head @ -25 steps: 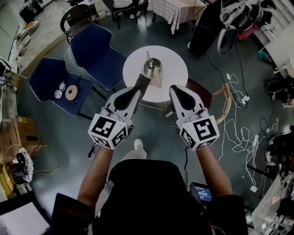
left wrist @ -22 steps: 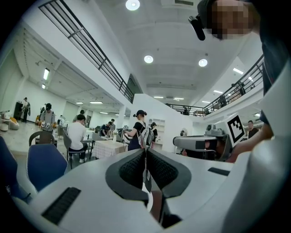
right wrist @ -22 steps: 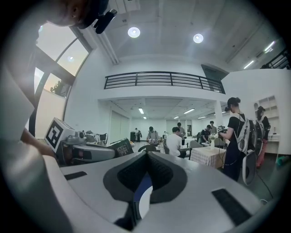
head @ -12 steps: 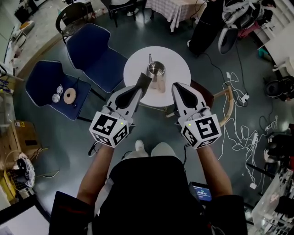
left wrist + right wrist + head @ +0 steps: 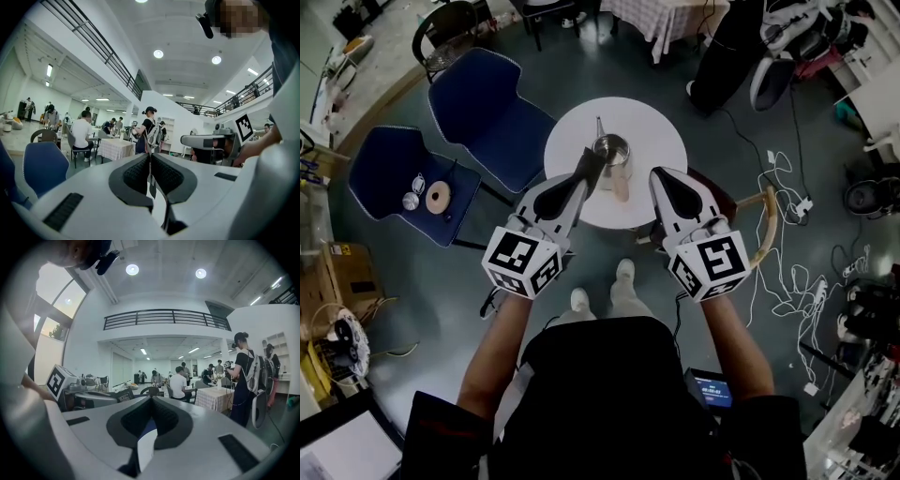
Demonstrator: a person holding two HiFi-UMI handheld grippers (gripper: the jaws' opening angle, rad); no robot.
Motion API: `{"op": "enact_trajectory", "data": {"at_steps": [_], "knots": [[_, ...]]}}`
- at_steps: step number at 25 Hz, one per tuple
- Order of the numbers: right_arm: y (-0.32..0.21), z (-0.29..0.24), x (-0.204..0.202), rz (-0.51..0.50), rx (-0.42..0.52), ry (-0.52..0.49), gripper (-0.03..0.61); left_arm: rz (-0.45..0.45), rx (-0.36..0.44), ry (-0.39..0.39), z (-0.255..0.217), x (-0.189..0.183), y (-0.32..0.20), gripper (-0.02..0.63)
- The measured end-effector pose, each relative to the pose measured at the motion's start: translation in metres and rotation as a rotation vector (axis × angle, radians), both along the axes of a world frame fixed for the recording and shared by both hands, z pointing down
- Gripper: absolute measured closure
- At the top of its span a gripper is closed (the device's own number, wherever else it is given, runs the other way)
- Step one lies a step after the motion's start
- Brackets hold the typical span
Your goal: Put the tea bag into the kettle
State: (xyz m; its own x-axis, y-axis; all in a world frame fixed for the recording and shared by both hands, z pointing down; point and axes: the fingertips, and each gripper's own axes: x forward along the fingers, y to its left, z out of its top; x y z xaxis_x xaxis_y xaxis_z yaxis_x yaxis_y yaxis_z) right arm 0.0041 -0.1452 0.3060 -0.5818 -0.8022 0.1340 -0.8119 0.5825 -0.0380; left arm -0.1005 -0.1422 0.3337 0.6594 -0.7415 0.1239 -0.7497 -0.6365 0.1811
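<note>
The tea bag (image 5: 622, 184) shows only in the head view. It is a small pale piece over the round white table (image 5: 661, 141), just on the near side of the metal kettle (image 5: 611, 148) and beside the tip of the left gripper (image 5: 592, 161). That view does not tell whether it hangs or lies there.

The left gripper view adds what the head view cannot. The left gripper (image 5: 150, 157) has its jaws almost together, pinching a thin dark strip (image 5: 151, 180) that hangs down between the pads.

The right gripper (image 5: 660, 180) is held beside the left one, its tip over the table's near edge. In its own view the right gripper (image 5: 151, 401) has its jaws closed with nothing between them.

Two blue chairs (image 5: 487, 103) stand left of the table.
</note>
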Motion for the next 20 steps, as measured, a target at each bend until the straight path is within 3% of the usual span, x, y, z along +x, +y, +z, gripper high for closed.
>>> {"op": "enact_trajectory", "data": {"at_steps": [10,20], "knots": [[-0.061,0.025,0.039,-0.041,-0.042,0.0,0.56,-0.057,-0.086,-0.049,0.036,0.036,-0.064,0.588],[-0.092,0.06,0.054,-0.075,-0.092,0.033,0.561,-0.064,-0.138,-0.196,0.095,0.056,-0.128,0.588]]}}
